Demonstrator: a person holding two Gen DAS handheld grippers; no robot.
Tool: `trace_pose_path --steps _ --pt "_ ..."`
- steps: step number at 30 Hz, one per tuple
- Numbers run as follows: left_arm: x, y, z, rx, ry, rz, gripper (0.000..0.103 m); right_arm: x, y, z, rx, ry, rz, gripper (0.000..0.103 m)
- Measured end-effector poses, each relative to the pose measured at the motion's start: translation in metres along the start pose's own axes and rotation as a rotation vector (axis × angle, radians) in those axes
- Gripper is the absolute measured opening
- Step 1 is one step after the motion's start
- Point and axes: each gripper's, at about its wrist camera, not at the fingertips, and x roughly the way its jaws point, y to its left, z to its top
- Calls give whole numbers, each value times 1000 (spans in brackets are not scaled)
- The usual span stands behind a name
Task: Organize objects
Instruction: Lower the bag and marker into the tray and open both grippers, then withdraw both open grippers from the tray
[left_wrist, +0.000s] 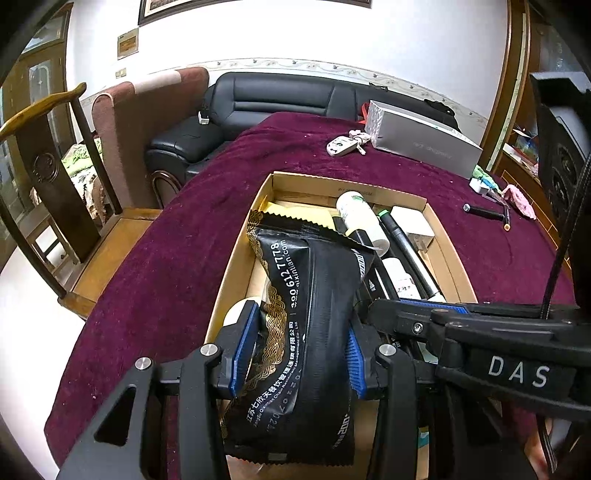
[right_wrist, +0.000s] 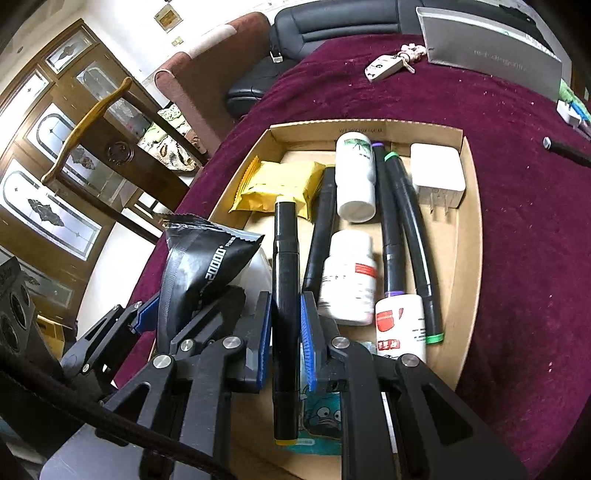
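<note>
My left gripper (left_wrist: 299, 339) is shut on a black snack packet (left_wrist: 306, 332) with gold trim, held over the left part of a shallow cardboard tray (left_wrist: 450, 258). The packet also shows in the right wrist view (right_wrist: 199, 269). My right gripper (right_wrist: 283, 332) is shut on a black marker (right_wrist: 285, 295) with yellow ends, held over the tray (right_wrist: 469, 229). In the tray lie a yellow packet (right_wrist: 277, 184), white bottles (right_wrist: 354, 177) (right_wrist: 349, 277), black markers (right_wrist: 406, 221) and a white charger (right_wrist: 437, 173).
The tray sits on a maroon tablecloth (left_wrist: 177, 258). A car key (left_wrist: 341, 144), a silver box (left_wrist: 424, 142) and a black pen (left_wrist: 484, 212) lie on the far side. A wooden chair (left_wrist: 55, 177) and a black sofa (left_wrist: 258, 103) stand beyond the table edge.
</note>
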Motion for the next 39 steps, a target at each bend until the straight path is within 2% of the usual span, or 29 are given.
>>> trace_pose_path --steps 5,8,12,16,19,27,34,37,39 --pt "-4 -2 -1 -3 -2 -11 40 5 -7 -2 54 15 52 14" --pt "-10 -4 -1 4 -20 -9 43 9 -16 -3 112 30 97 20" --pt "-21 -7 2 8 -53 -1 47 5 -24 -4 155 20 126 20" --pt "-31 -13 4 22 -90 17 53 -8 -23 -4 144 -17 138 20" --pt "-38 -20 5 38 -118 27 54 -23 -20 -7 121 -61 121 25" --pt "-63 -50 6 87 -208 80 68 -62 -29 -18 106 -192 52 50" --pt "-83 -78 5 124 -267 130 77 -96 -50 -30 124 -293 -16 52" --pt "-87 -83 5 108 -256 94 77 -110 -53 -35 107 -335 -52 53" --pt "-89 -87 5 99 -251 89 78 -119 -56 -38 97 -365 -85 57"
